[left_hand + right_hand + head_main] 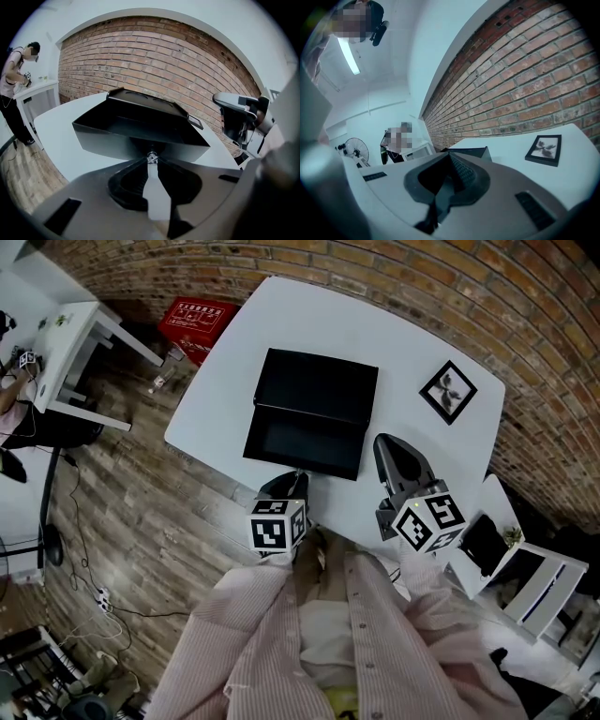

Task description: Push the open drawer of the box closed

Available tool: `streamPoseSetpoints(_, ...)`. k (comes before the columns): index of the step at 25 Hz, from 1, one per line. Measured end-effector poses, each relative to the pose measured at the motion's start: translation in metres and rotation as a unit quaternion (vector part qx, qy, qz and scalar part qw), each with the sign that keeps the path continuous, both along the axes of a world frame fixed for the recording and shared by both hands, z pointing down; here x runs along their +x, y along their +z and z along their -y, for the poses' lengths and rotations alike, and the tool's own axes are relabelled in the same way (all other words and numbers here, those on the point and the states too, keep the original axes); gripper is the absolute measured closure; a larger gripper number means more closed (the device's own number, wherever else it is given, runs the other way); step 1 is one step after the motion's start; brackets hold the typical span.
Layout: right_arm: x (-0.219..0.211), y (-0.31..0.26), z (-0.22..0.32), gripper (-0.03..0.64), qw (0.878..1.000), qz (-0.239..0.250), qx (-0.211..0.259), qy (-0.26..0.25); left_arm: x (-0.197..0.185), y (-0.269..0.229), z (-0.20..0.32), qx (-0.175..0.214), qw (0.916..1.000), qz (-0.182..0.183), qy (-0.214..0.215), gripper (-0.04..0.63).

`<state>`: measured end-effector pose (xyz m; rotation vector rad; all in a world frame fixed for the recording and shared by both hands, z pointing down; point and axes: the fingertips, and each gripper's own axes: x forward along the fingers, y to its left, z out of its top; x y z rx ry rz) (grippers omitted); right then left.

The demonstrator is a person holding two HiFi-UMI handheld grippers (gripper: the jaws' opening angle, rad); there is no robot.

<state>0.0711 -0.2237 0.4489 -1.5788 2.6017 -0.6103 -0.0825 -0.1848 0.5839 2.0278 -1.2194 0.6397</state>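
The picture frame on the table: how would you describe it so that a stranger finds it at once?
On the white table by the brick wall, look to the right of the big black box with its open drawer. The picture frame sits there alone, small and square, the only black thing with a white inside.

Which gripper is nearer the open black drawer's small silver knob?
Left. The left gripper grips the small silver knob on the open black drawer; the right gripper hangs over the white table, to the drawer's right.
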Motion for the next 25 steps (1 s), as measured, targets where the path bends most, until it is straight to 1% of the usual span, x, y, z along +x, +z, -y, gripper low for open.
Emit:
streamPoseSetpoints(12, 0.007, -0.001, 0.002, 0.617, 1.000, 0.001, 0.001, 0.007, 0.003, -0.001, 0.010, 0.001, 1.0000, 0.003, -0.003, 0.537)
streamPoseSetpoints(25, 0.020, -0.004, 0.005, 0.617, 1.000, -0.001, 0.008, 0.028, 0.008, 0.001, 0.028, 0.002, 1.0000, 0.006, 0.001, 0.535)
